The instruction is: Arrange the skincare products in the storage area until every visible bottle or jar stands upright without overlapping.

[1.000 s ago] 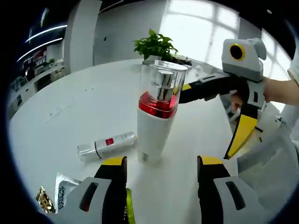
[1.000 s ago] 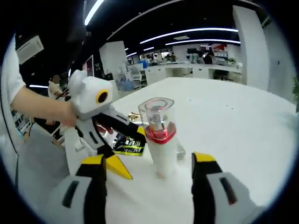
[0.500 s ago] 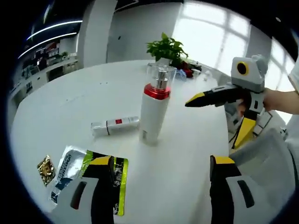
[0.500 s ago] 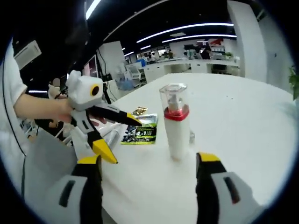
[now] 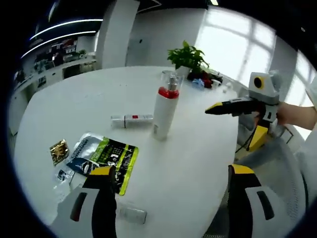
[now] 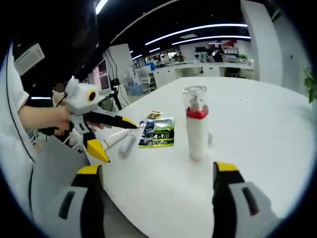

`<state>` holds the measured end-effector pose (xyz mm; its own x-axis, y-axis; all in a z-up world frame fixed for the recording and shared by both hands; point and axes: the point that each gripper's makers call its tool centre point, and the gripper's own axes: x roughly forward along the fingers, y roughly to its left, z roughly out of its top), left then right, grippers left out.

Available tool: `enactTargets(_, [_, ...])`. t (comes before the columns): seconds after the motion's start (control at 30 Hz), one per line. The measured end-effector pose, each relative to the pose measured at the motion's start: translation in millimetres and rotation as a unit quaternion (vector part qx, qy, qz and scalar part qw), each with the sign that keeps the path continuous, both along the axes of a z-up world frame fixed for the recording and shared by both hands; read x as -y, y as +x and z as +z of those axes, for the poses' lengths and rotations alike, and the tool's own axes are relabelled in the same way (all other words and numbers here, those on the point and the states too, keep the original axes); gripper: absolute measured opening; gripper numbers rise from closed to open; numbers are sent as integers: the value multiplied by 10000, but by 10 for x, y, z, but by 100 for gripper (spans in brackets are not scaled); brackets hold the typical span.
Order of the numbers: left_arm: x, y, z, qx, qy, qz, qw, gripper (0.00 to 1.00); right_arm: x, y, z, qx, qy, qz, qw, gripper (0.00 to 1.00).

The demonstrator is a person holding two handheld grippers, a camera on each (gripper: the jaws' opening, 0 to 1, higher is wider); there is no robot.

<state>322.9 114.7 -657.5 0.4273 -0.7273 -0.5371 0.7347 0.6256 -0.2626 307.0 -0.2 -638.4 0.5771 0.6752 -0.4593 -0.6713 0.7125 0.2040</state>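
A white pump bottle (image 5: 163, 110) with a red collar and clear cap stands upright near the middle of the round white table (image 5: 69, 101). A small silver tube (image 5: 131, 120) with a red label lies flat just left of it. My left gripper (image 5: 171, 174) is open, well short of the bottle, with nothing between its fingers. The right gripper (image 5: 229, 128) comes in from the right, open and apart from the bottle. In the right gripper view the bottle (image 6: 196, 124) stands ahead of my open right gripper (image 6: 158, 171), and the left gripper (image 6: 121, 142) hangs open at the left.
A green and black sachet (image 5: 106, 156), a gold packet (image 5: 58, 151) and a small white piece (image 5: 131, 214) lie near the table's front. A potted plant (image 5: 187, 57) stands at the far edge. A person's hand (image 6: 44, 119) holds the left gripper.
Both views have pulled back from the upright bottle, so it looks smaller and more of the table shows. Both grippers stay open and now sit farther from it.
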Motion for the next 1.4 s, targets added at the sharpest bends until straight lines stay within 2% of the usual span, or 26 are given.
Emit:
enactTargets(0.27, [-270,-182,113,36,-81,378,9992,96,-46,-130,20,1,12,-19,10000,97])
enactTargets(0.73, [-725,-356,133,29,-41,1046,9945,94,-22,-266,73,14,15,-215,9998,98])
enactTargets(1.03, [-848,-437,155,24,-37,1230,9924,95,-21,-286,87,33,56,-271,9996,99])
enactTargets(1.3, [-907,-414,140,-29,34,1307,9914,95,-15,-300,84,21,48,-289,9996,98])
enactTargets(1.4, [-989,-369,103,-98,167,1468,9890,94,-11,-303,82,13,56,-321,9995,98])
